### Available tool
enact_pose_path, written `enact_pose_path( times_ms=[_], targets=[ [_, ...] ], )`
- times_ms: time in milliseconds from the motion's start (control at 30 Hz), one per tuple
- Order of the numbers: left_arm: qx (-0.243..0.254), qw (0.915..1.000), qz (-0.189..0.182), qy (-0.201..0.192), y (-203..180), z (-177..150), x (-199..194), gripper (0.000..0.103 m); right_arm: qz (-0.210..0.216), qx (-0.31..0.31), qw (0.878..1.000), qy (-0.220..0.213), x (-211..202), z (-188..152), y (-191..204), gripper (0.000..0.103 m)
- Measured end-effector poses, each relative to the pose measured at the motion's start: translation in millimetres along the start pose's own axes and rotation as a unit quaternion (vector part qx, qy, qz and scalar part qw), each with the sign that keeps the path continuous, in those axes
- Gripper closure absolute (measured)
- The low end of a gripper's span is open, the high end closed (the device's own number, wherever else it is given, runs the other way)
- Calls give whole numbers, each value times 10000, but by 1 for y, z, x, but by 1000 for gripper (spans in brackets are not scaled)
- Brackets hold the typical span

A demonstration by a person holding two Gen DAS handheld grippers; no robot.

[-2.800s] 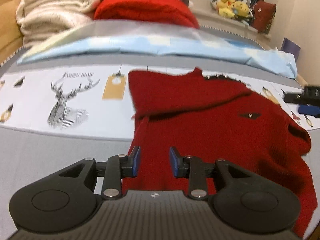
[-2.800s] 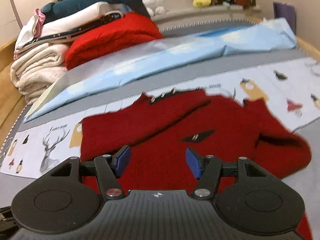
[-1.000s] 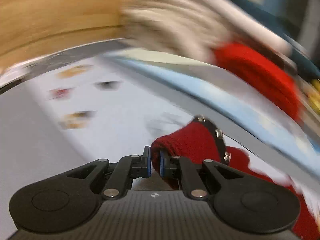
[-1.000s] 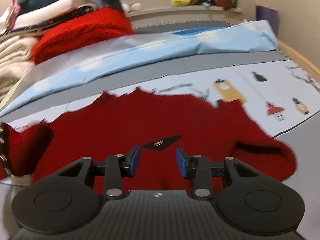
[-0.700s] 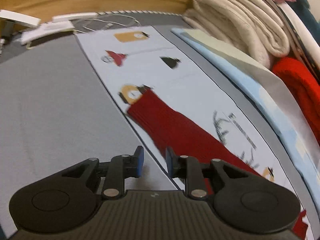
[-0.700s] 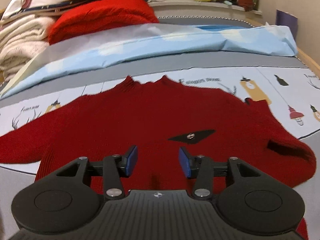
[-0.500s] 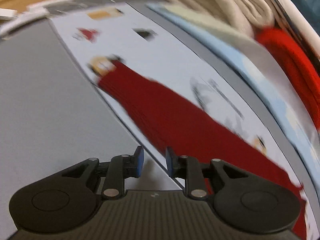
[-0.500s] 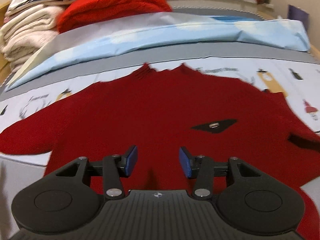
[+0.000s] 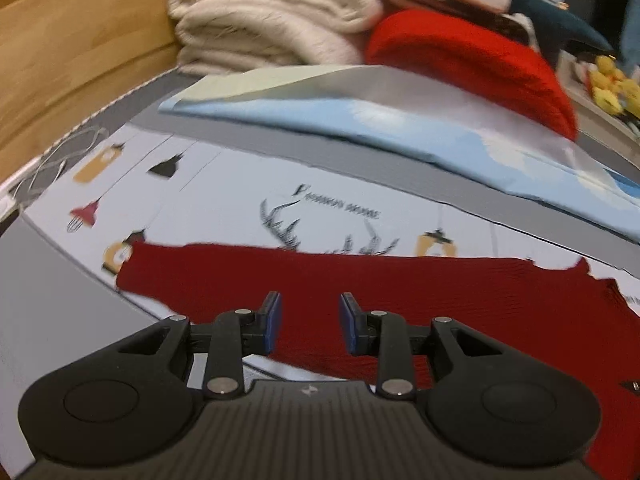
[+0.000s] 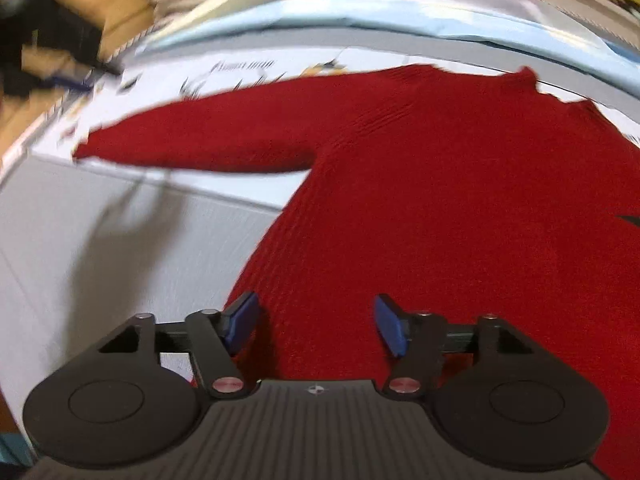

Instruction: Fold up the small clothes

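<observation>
A dark red knitted sweater [image 10: 460, 184] lies flat on the printed bedsheet [image 9: 224, 184]. Its left sleeve [image 9: 248, 268] is stretched out straight to the left; it also shows in the right wrist view [image 10: 208, 140]. My left gripper [image 9: 307, 320] is open and empty, just above the sleeve near the armpit. My right gripper [image 10: 316, 326] is open wide and empty, low over the sweater's lower left body. The sweater's right side is out of view.
A folded light blue sheet [image 9: 400, 128] lies behind the sweater. Behind it are a stack of cream blankets [image 9: 272, 24] and a bright red knit pile [image 9: 472, 56]. A wooden bed frame [image 9: 72, 40] runs along the left. White cables [image 9: 52, 160] lie at the left edge.
My left gripper pulled the folded sleeve out to the left, let it go and opened, then swung back toward the sweater. My right gripper opened wider and moved left over the body.
</observation>
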State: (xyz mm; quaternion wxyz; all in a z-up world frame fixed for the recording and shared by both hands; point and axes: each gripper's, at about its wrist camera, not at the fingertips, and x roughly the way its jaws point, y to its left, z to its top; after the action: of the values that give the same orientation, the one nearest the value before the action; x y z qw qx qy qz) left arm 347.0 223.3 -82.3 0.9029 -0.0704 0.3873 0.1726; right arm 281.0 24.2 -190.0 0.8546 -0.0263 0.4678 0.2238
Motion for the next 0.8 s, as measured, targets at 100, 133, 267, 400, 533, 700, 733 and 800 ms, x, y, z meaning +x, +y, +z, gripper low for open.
enact_pose_path(
  times_ms=[100,133,267,400,533,700,733,800],
  targets=[
    [180,9998,-31,-2,-4,-2,-2,67,-230,-416,9988,-73,10,-4,23,16],
    [221,9998,-1,6,-4,-2,-1,67,-321,-563,9979,-69,13,-4,30,14],
    [261,9996,-66,6,-3,-2,-3,67,-588,-960,9932,-293,19,-7,42,30],
    [346,9993,-81,-95,0,-1,-6,67,-774,-1141,9894,-449,21,-2,40,74],
    [298,9995,-130,-47,3,0,-5,67,-521,-859,9940,-426,18,3,22,82],
    [321,9993,-211,-26,-3,0,-4,67,-147,-1124,9925,-457,14,-3,31,84],
    [363,9991,-226,-19,-6,0,-4,67,-124,-1252,9911,-439,14,-4,34,84],
    [431,9987,-266,1,-13,-2,-2,67,-102,-1296,9905,-440,12,-4,33,83]
  ],
)
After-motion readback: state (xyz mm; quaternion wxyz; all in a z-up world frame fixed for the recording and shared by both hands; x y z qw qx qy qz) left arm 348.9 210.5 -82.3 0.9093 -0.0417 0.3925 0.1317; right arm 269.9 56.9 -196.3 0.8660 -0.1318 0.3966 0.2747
